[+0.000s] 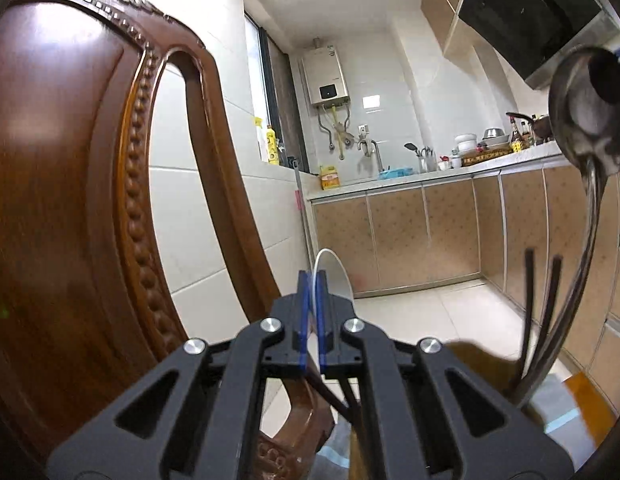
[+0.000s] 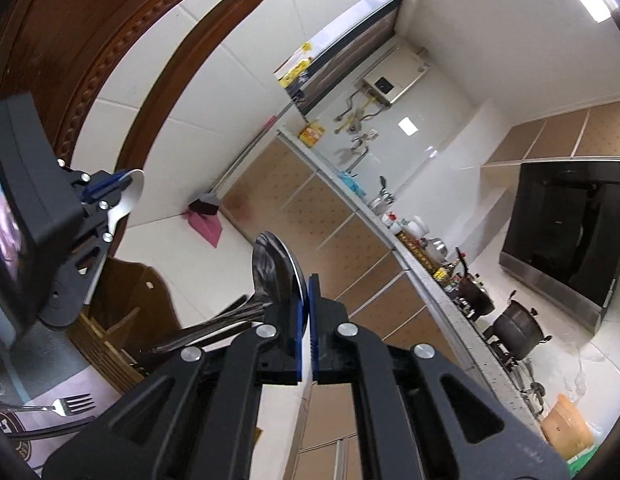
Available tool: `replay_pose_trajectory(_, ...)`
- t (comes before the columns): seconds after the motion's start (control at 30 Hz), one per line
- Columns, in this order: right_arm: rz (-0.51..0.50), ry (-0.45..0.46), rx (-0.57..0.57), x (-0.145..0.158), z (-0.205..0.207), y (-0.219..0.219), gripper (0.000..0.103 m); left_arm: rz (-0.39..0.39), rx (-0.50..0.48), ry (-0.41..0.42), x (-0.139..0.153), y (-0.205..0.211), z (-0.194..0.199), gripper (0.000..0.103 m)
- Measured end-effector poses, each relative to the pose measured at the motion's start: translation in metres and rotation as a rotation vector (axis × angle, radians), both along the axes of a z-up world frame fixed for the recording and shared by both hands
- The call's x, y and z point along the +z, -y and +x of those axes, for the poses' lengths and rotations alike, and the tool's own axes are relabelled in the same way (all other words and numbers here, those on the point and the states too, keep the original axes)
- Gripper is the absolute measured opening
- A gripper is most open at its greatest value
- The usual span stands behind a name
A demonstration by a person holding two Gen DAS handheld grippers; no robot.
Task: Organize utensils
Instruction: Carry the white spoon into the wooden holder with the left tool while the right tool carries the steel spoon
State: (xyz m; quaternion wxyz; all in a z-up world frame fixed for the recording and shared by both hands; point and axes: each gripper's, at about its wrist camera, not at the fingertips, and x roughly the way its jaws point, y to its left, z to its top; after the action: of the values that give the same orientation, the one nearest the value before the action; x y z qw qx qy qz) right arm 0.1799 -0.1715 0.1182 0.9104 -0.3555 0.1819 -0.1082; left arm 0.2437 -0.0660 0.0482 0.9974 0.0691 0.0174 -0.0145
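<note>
At the lower centre of each wrist view, a spoon bowl is pinched between nearly closed jaws: a white spoon (image 1: 334,276) in the left gripper (image 1: 313,312), a steel spoon (image 2: 274,270) in the right gripper (image 2: 308,312), above a wooden holder (image 2: 122,320), where a thin-edge grip could slip.

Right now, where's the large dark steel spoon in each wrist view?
Left wrist view: the large dark steel spoon is at the upper right edge, bowl up, handle running down.
Right wrist view: centre, bowl clamped in the right gripper, handle trailing lower left.
Shared landmark: the white wall-mounted water heater.
</note>
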Motion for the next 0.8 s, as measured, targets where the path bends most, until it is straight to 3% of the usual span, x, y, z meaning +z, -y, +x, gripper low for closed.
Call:
replay_pose_trajectory(0.13, -0.018, -0.028, 0.012, -0.018, 0.012, -0.013, 0.003, -0.073, 0.008, -0.006, -0.015, -0.012, 0.009, 0.004)
replay_pose_trajectory(0.47, 0.047, -0.087, 0.017, -0.045, 0.024, -0.012, 0.003, -0.040, 0.043, -0.011, -0.043, -0.012, 0.008, 0.005)
replay_pose_trajectory(0.7, 0.091, -0.121, 0.006, -0.060, 0.027, -0.006, 0.003, -0.055, 0.046, -0.043, -0.049, -0.016, 0.005, 0.013)
replay_pose_trajectory(0.8, 0.113, -0.136, 0.000, -0.064, 0.027, -0.005, 0.004, -0.050, 0.042, -0.048, -0.049, -0.015, 0.001, 0.022)
